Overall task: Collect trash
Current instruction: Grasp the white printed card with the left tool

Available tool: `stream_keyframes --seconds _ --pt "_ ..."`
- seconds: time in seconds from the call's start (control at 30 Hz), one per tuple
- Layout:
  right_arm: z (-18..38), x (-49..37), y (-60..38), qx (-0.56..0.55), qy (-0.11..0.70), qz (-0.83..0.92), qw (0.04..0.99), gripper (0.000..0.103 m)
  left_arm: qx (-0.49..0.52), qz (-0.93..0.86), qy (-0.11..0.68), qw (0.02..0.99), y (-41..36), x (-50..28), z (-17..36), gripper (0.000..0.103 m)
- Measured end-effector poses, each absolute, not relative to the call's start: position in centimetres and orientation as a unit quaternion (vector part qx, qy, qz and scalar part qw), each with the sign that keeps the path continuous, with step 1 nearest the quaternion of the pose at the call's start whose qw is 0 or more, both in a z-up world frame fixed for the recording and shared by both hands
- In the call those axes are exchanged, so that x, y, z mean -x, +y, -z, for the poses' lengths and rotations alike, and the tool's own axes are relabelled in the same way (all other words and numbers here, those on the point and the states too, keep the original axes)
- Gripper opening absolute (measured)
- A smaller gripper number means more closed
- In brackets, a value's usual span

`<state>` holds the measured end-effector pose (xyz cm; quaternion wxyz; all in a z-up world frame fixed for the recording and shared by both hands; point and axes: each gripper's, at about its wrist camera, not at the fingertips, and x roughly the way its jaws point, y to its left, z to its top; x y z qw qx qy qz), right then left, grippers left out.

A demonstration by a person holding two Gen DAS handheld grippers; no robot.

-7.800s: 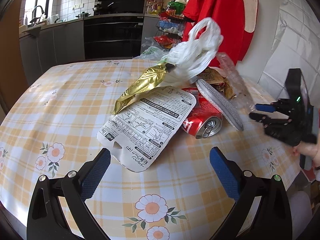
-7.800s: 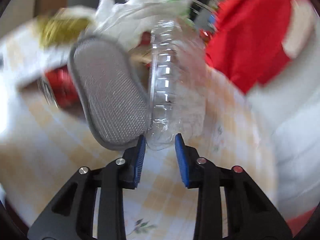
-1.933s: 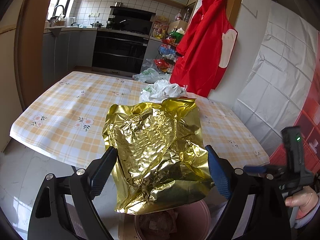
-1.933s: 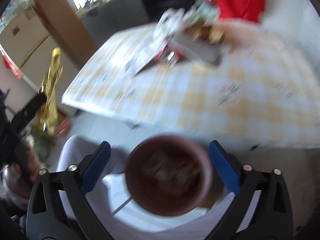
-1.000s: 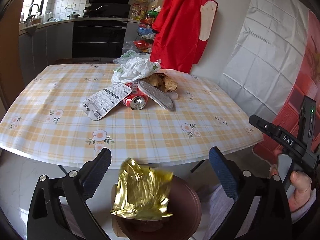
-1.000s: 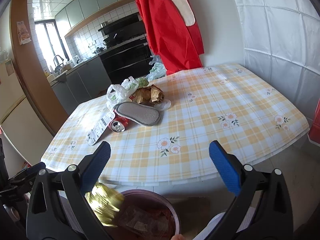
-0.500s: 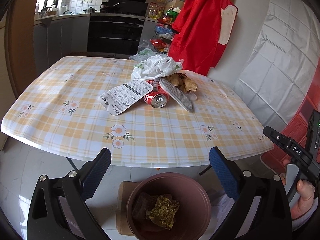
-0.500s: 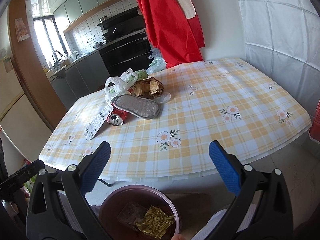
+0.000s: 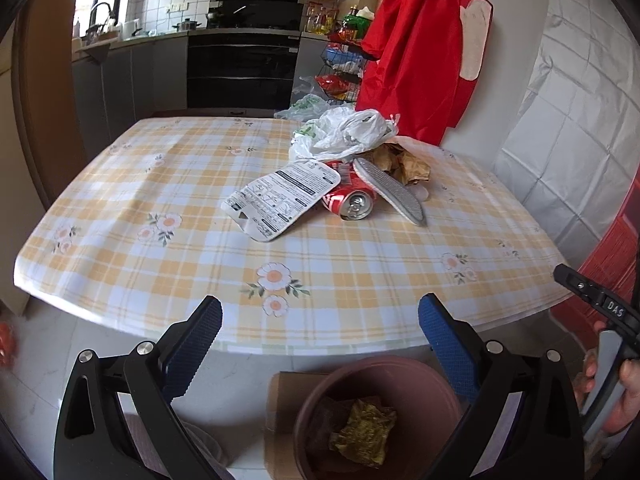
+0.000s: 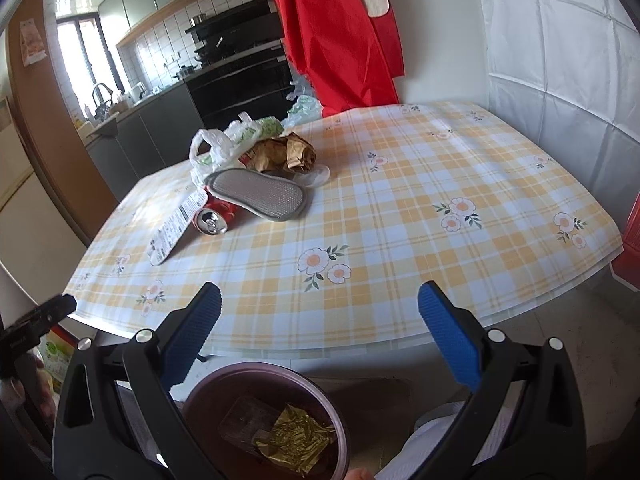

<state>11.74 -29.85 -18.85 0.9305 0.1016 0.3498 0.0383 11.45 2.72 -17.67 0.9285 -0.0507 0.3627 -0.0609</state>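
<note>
A pile of trash lies on the checked table (image 9: 200, 264): a white printed packet (image 9: 282, 198), a red can (image 9: 350, 202), a grey insole (image 9: 390, 192), brown crumpled paper (image 9: 400, 160) and a white plastic bag (image 9: 344, 132). A brown bin (image 9: 420, 384) stands on the floor below the table's near edge, with a gold foil wrapper (image 9: 362, 430) in it. My left gripper (image 9: 320, 340) is open and empty above the bin. My right gripper (image 10: 320, 332) is open and empty above the same bin (image 10: 208, 396); the gold wrapper (image 10: 296, 440) shows there too.
A red apron (image 9: 424, 48) hangs on the wall beyond the table. A kitchen counter and black oven (image 9: 242, 72) stand at the back. A flat cardboard piece (image 9: 282, 420) lies under the bin. The other gripper's handle (image 9: 600, 308) shows at the right.
The gold wrapper has left my left gripper and dropped into the bin. Both grippers have since tilted up a little toward the table. The trash pile has not moved.
</note>
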Motion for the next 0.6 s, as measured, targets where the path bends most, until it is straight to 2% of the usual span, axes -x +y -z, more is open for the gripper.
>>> stream_keyframes --seconds 0.37,0.5,0.6 --pt "20.1 -17.6 -29.4 -0.062 0.372 -0.027 0.926 0.097 -0.098 0.045 0.391 0.914 1.5 -23.3 22.5 0.096" --pt "20.5 -20.1 -29.2 -0.055 0.379 -0.04 0.923 0.097 -0.144 0.037 0.413 0.898 0.6 -27.6 24.9 0.087" --pt "20.9 -21.7 -28.9 -0.045 0.382 -0.039 0.922 0.097 -0.174 0.033 0.421 0.89 0.0 -29.9 26.2 0.086"
